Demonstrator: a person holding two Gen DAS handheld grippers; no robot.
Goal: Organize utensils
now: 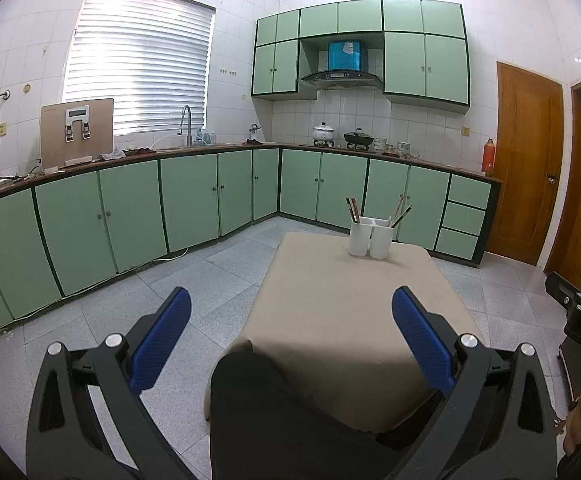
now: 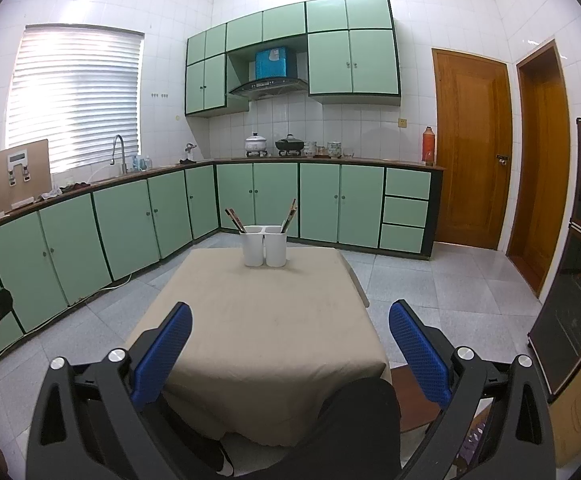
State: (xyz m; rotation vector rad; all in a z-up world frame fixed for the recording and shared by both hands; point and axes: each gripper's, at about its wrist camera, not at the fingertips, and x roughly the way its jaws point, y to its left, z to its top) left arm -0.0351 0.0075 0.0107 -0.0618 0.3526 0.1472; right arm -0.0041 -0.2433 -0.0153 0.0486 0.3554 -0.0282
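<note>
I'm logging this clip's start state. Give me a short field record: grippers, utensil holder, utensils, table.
left gripper: open, holding nothing
right gripper: open, holding nothing
utensil holder: white, two compartments, upright at table's far end
chopsticks: some in each compartment, leaning outward
table: beige cloth cover; only the holder stands on it

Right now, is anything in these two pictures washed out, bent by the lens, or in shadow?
Left wrist view: the window blinds glare white, the counter edge bows from the fisheye, and the near end of the table lies in shadow. Right wrist view: the blinds blow out too, and the doors curve; the utensil holder stays sharp.
</note>
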